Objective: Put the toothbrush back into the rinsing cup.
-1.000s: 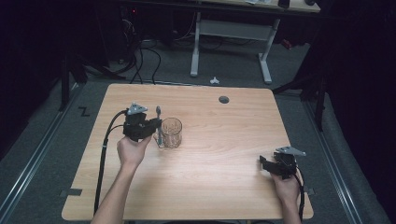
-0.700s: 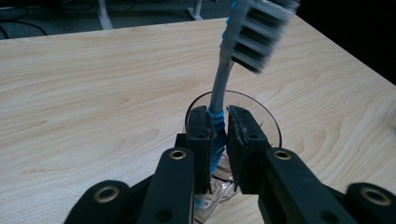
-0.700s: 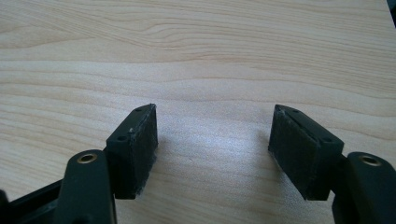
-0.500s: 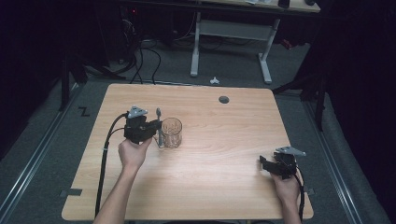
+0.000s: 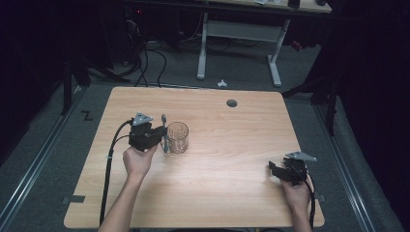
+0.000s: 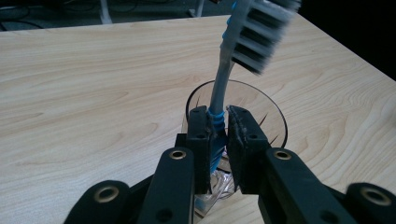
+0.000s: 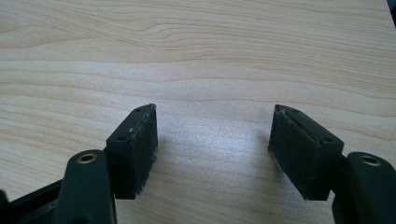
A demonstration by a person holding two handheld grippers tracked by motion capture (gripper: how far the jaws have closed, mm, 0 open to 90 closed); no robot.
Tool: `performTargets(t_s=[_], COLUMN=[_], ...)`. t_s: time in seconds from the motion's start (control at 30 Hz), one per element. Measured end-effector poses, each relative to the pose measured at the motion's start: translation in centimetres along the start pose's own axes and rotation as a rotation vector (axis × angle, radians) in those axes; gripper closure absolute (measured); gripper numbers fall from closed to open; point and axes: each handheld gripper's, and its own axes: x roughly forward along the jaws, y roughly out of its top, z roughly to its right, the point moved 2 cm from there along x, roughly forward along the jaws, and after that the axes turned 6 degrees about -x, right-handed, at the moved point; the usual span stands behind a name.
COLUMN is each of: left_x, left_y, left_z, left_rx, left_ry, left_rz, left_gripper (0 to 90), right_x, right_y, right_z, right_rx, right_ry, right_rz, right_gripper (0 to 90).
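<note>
The blue-and-grey plastic toothbrush (image 6: 218,100) stands nearly upright, its ribbed blue neck pinched between the two black jaws of the left gripper (image 6: 216,135), which are closed hard on it with only the handle's thickness between them. Its grey bristle head (image 6: 259,35) rises above the jaws, tilted a little away from the camera in the left gripper view, and its lower end reaches down in front of the clear ribbed drinking glass (image 6: 261,112); whether the tip sits inside the glass or just at its near wall cannot be told. In the high view the left gripper (image 5: 163,137) sits touching the left side of the drinking glass (image 5: 178,137), with the toothbrush (image 5: 165,130) upright between them, and the person's left hand (image 5: 138,162) wraps the gripper's body just below and left of the glass. A black cable (image 5: 109,164) trails from that gripper, further left of the glass, toward the table's near edge.

The glass stands on the light wooden table (image 5: 222,193), left of its middle. Well to the right of the glass and nearer the person, the right gripper (image 5: 274,169) lies low over the wood in the right hand (image 5: 296,193); its jaws stand wide apart with nothing between them, just bare tabletop (image 7: 210,140). Beyond the glass, toward the far edge, is a small round hole (image 5: 231,103) in the tabletop.
</note>
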Motion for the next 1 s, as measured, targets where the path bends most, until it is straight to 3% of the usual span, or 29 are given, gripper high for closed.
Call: performTargets(t_s=[0.57, 0.83, 1.0], left_x=[0.22, 0.19, 0.14], left_y=[-0.63, -0.7, -0.8], left_z=[-0.19, -0.28, -0.43], left_rx=[-0.004, -0.001, 0.008], left_ry=[0.007, 0.0, -0.001], left_rz=[-0.028, -0.048, -0.072], left_gripper=[78.7, 73.1, 62.6], right_x=[0.0, 0.01, 0.01], right_y=[0.0, 0.0, 0.0], right_z=[-0.01, -0.01, -0.01], right_rx=[0.0, -0.001, -0.003], right_ry=[0.0, -0.002, -0.002], right_rz=[-0.001, 0.0, 0.001], right_gripper=[32.8, 32.8, 32.8])
